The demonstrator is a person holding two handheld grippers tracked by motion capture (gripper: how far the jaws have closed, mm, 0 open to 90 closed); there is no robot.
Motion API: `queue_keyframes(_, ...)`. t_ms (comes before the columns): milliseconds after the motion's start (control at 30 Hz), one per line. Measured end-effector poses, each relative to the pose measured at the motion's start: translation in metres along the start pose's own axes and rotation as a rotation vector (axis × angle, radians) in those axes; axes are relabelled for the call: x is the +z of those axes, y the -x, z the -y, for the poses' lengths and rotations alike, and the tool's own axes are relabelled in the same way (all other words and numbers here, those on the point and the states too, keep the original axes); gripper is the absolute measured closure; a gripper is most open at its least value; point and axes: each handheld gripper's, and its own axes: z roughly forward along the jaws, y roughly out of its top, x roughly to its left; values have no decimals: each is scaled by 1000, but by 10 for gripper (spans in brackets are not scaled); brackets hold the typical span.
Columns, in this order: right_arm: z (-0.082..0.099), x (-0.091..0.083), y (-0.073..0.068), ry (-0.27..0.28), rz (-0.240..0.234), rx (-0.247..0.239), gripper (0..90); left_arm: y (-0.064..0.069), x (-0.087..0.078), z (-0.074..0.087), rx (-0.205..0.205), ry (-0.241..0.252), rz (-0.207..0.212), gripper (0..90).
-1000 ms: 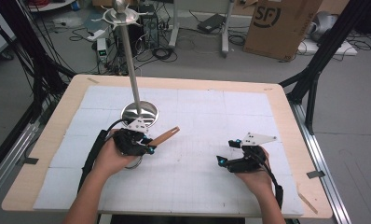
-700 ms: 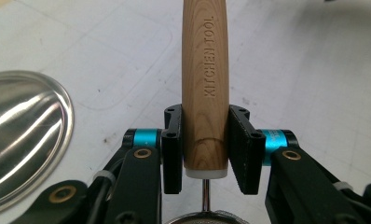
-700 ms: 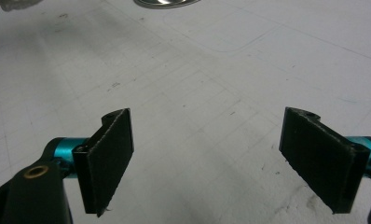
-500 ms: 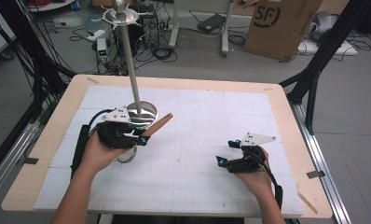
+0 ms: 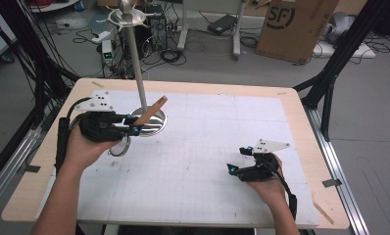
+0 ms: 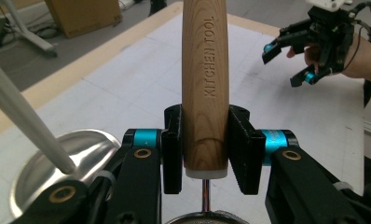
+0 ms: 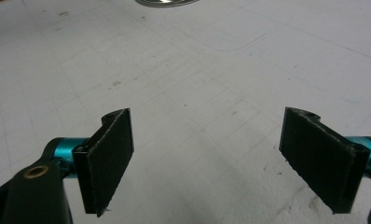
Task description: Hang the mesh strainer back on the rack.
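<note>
Left gripper [image 5: 132, 124] is clamped on the wooden handle [image 6: 205, 84] of a kitchen tool, stamped "KITCHEN TOOL"; the handle angles up and to the right, over the round metal base [image 5: 153, 122] of a pole stand [image 5: 135, 63] at the table's [image 5: 222, 90] far left. A wire ring [image 5: 118, 146] at the tool's lower end hangs beneath the left hand [image 5: 85, 147]. Right gripper [image 5: 237, 161] sits low over the white mat [image 5: 193, 161] at near right, jaws wide apart, holding nothing, well apart from the tool.
</note>
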Motion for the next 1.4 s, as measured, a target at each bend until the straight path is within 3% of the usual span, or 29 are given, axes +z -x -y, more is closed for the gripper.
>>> queue_keyframes(567,0,-2,0,12,-1,4,168,-20,-44,-47,23,75,-53,687)
queue_keyframes(933,0,0,0,7,-1,2,168,-39,-71,-67,14,87,-120,687)
queue_keyframes(1400,0,0,0,6,-4,3,168,-45,-93,-89,20,126,-217,686)
